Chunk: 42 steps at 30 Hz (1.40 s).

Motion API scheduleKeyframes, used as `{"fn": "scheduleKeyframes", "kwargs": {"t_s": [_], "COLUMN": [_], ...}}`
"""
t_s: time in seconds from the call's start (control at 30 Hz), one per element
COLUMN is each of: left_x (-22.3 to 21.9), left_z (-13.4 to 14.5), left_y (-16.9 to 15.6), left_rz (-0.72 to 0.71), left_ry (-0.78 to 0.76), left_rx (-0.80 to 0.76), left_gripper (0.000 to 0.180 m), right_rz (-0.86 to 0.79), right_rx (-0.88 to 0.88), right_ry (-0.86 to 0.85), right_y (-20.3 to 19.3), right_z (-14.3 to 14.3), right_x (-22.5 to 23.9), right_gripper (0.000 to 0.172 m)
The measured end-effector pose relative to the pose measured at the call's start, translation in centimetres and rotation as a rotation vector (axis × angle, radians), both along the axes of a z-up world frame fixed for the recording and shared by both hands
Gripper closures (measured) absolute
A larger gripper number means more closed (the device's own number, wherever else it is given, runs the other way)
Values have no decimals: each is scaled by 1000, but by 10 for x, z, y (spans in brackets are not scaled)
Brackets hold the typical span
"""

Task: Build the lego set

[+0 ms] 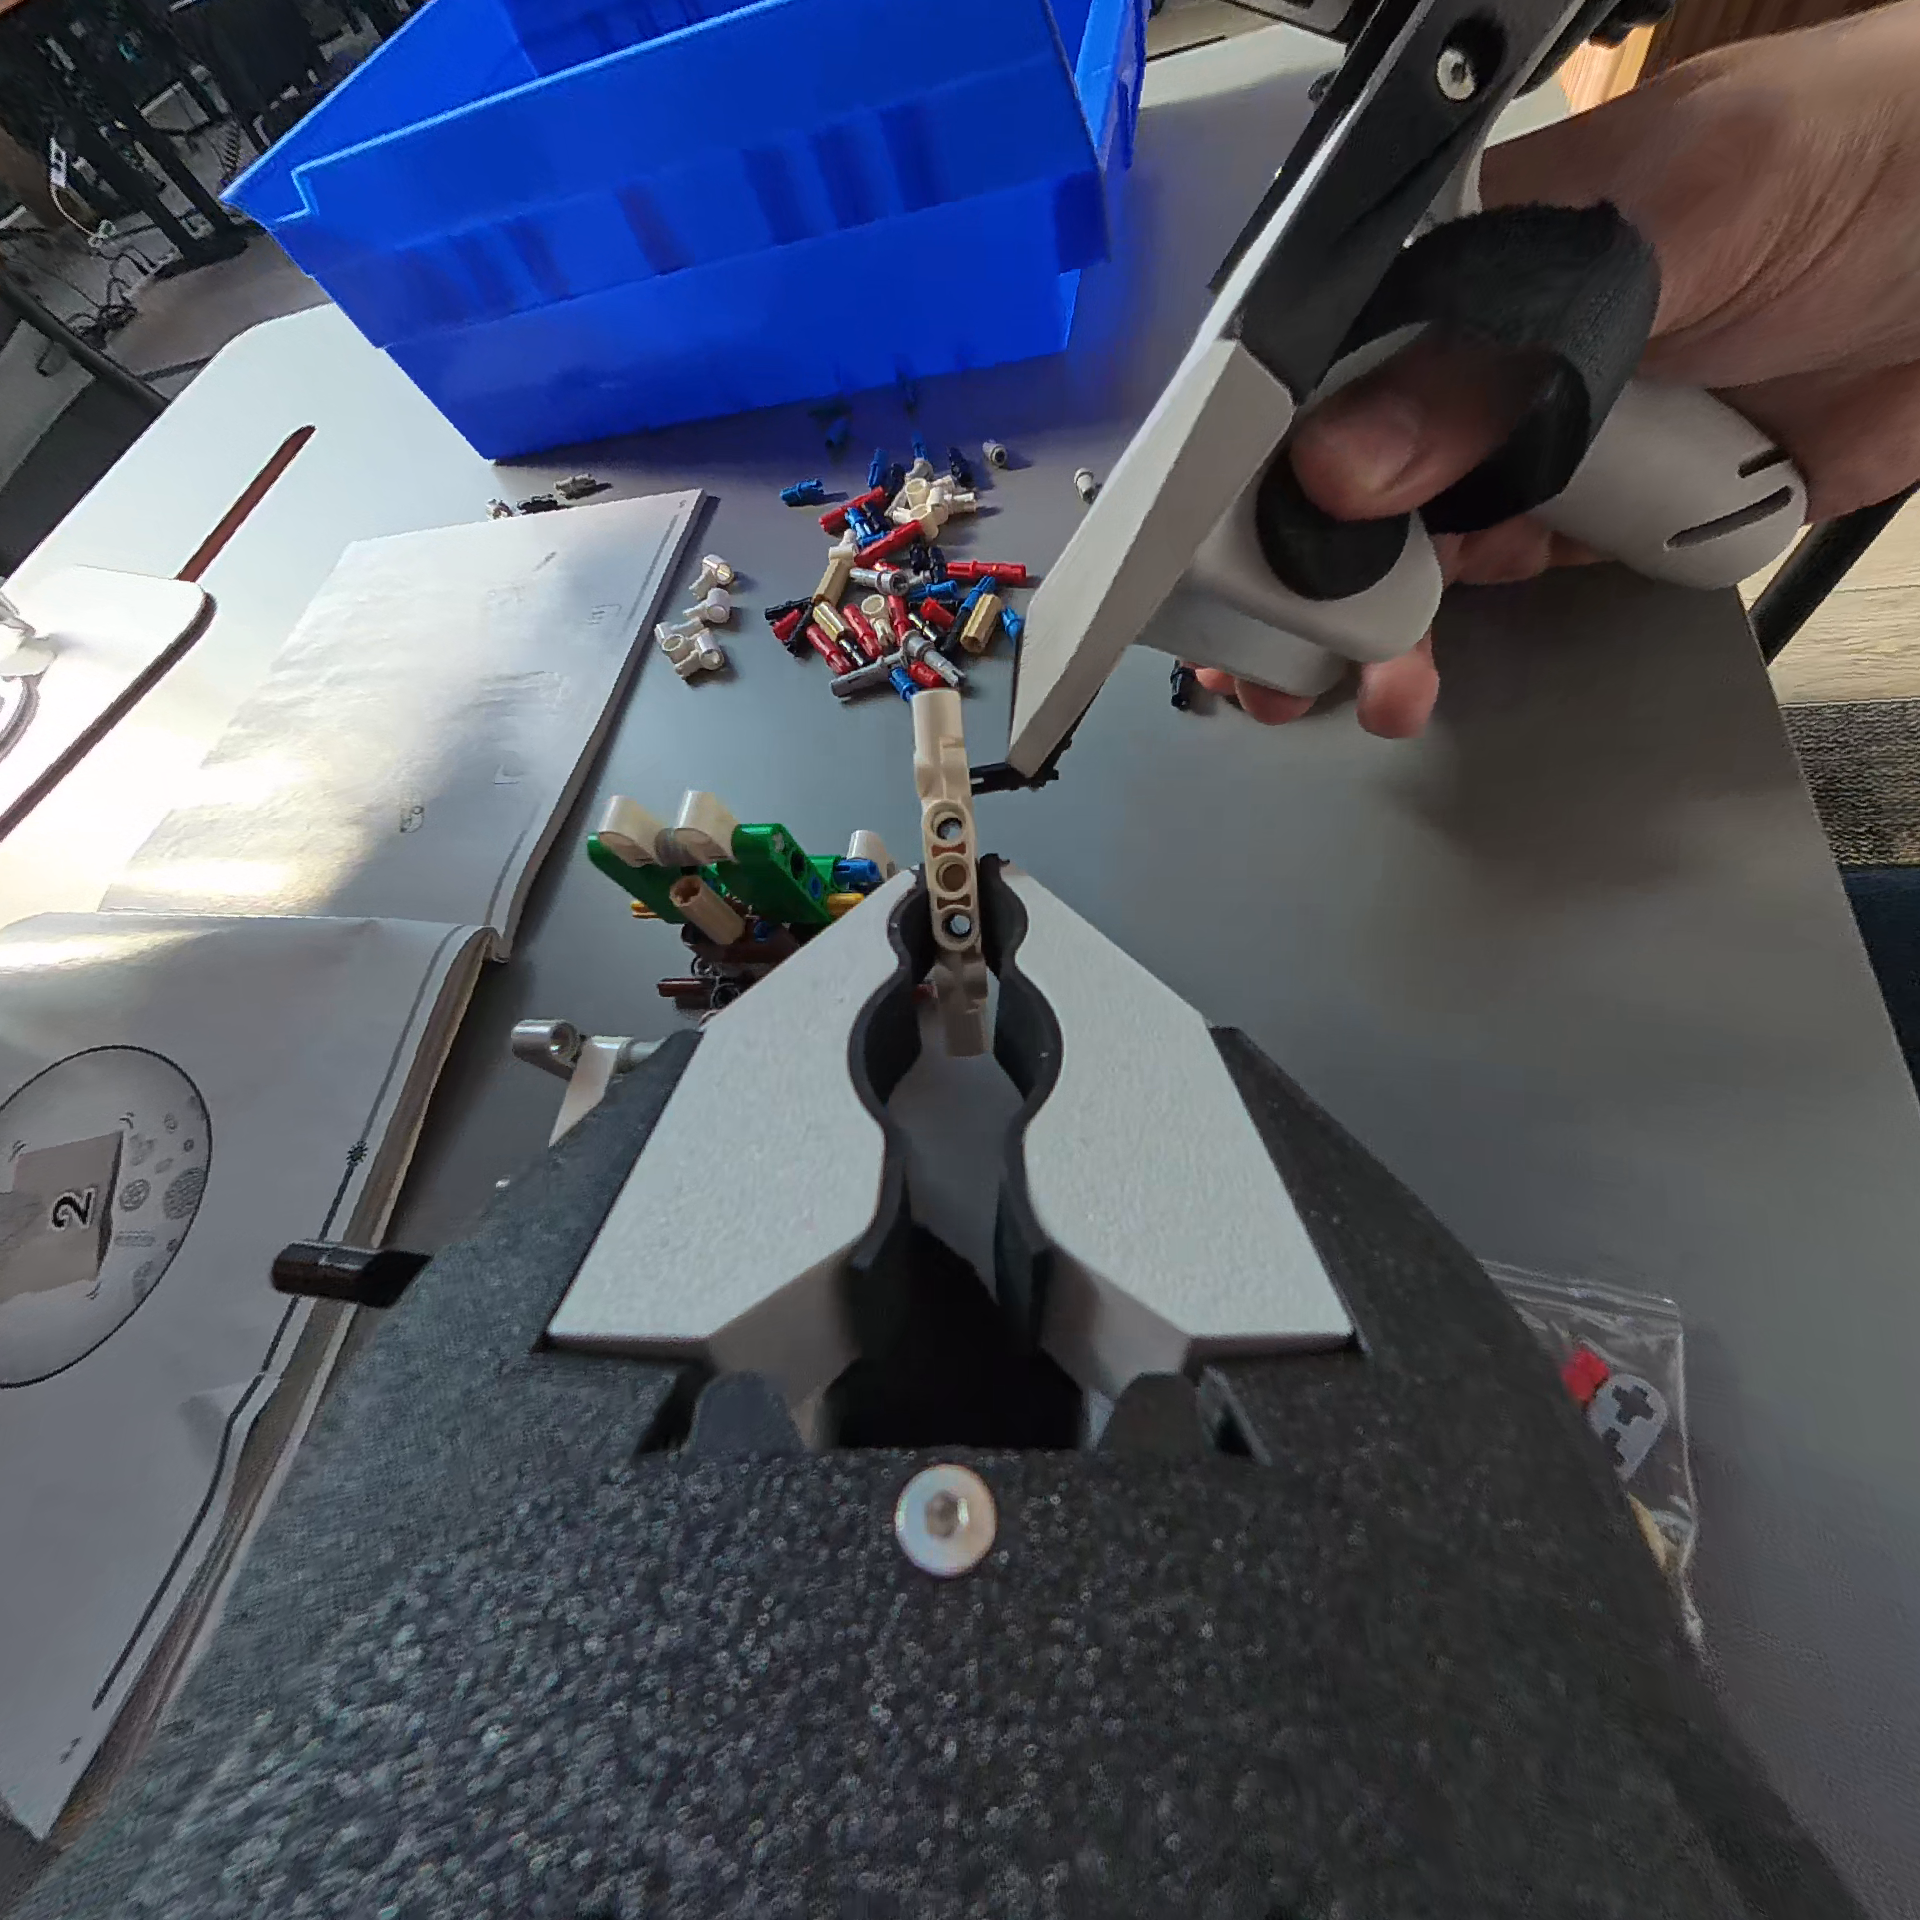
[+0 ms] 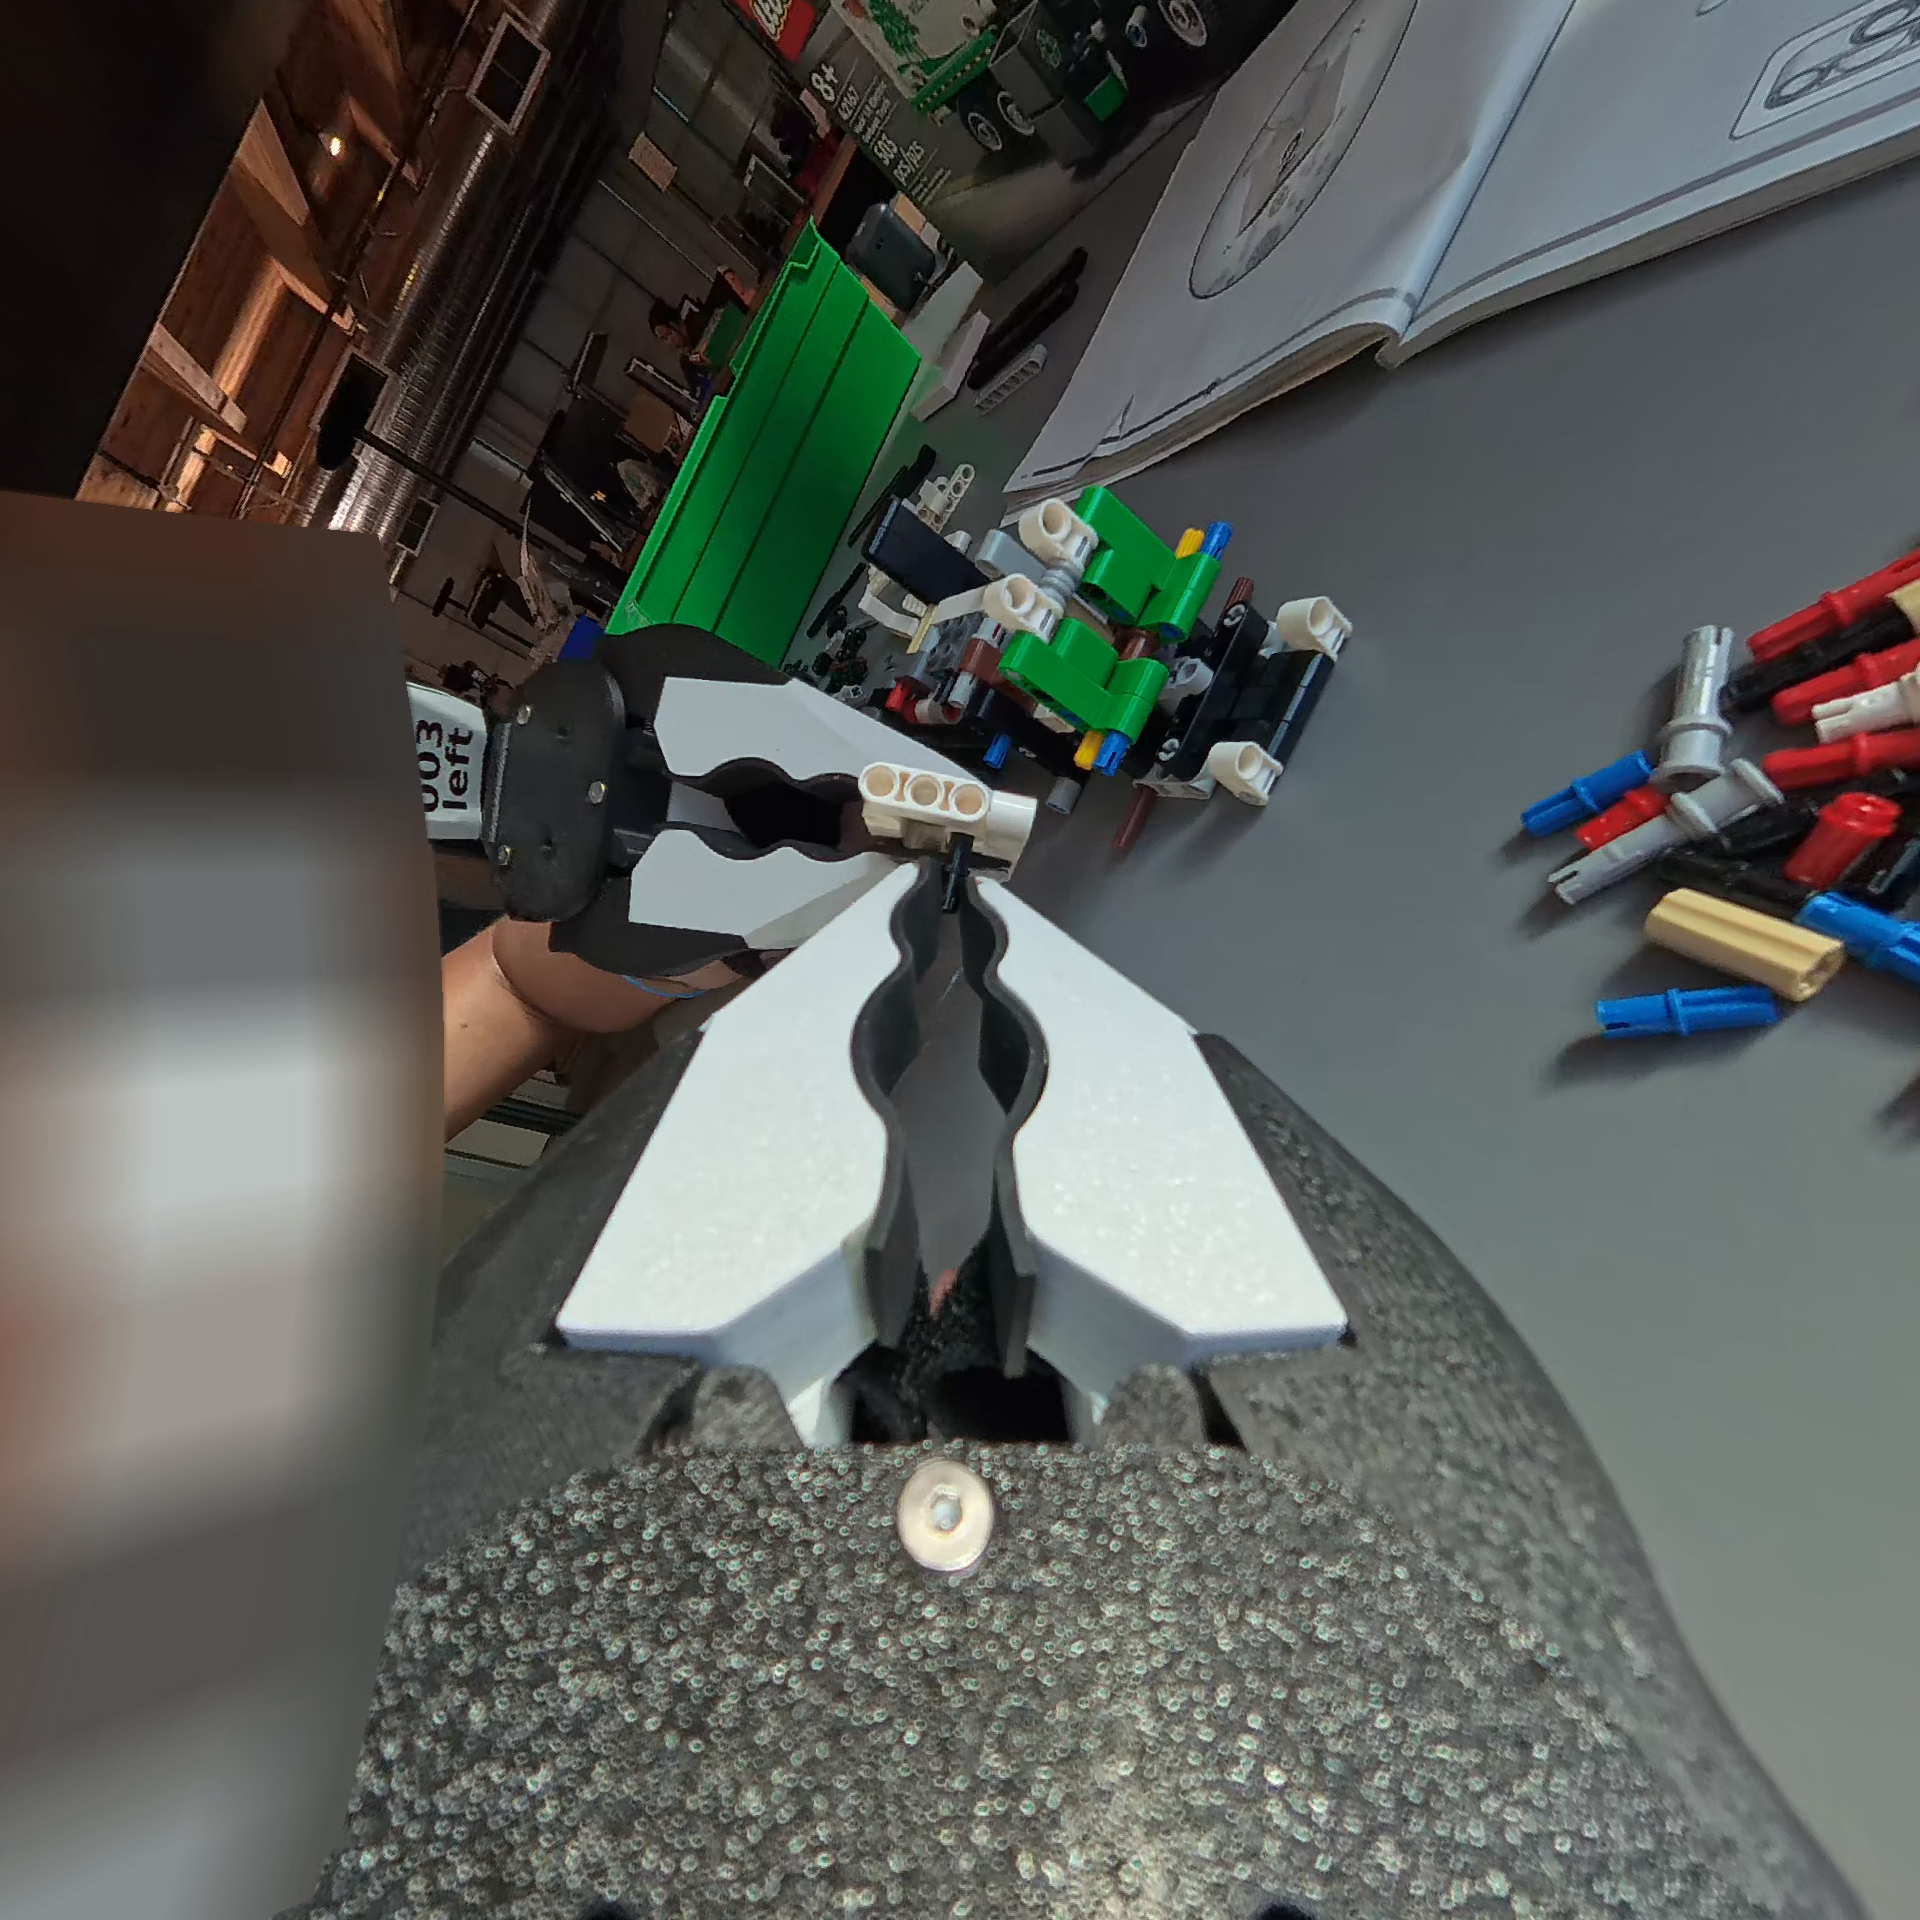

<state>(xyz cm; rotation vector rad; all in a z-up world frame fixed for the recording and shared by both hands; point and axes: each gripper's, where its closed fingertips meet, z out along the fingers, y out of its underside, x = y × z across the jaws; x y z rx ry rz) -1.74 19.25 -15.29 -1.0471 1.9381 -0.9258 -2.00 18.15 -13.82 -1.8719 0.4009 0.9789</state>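
Note:
My left gripper [image 1: 954,883] is shut on a cream connector piece with three round holes [image 1: 945,810] and holds it above the grey table [image 1: 1351,935]. The piece sticks out past the fingertips. My right gripper [image 2: 948,883] is shut on a small black pin [image 2: 951,868]. The pin's free end is at the side of the cream piece [image 2: 925,798]. The left wrist view shows the right gripper [image 1: 1029,764] coming in from the upper right, the black pin [image 1: 997,774] pointing at the cream piece. The right wrist view shows the left gripper [image 2: 883,826] coming in from the left.
A green, cream and black brick assembly [image 1: 727,862] lies just left of the left fingertips. A pile of red, blue, black and tan pins [image 1: 904,582] lies beyond. An open booklet [image 1: 416,707] lies at left, a blue bin [image 1: 727,208] behind, and a plastic bag [image 1: 1621,1392] at right. My two grippers' fingertips are within a few centimetres of each other.

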Motion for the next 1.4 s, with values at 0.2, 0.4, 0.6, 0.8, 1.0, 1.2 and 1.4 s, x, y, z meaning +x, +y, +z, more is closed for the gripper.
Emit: {"fn": "scheduleKeyframes", "kwargs": {"t_s": [0.2,0.4,0.6,0.8,1.0,1.2,1.4], "left_x": [0,0,0,0,-1,0,0], "left_z": [-2,-2,-2,-2,-5,-7,-7], "left_y": [0,-1,-1,0,1,-1,0], "left_rz": [3,-9,-11,-9,5,13,11], "left_ry": [13,28,33,32,28,25,22], "left_rx": [-6,-28,-40,-39,13,41,53], "left_gripper": [175,175,175,175,175,175,175], "right_rz": [-9,35,35,19,-6,-18,-31], "right_rx": [-12,-28,-34,-27,-30,-46,-41], "right_ry": [-16,38,44,51,13,-105,-126], "right_y": [1,0,1,1,2,3,3], "right_z": [-2,-2,-3,-2,-4,-10,-10], "right_x": [0,-3,-3,-1,1,-3,-2], "right_gripper": [170,171,171,171,171,171,171]}}
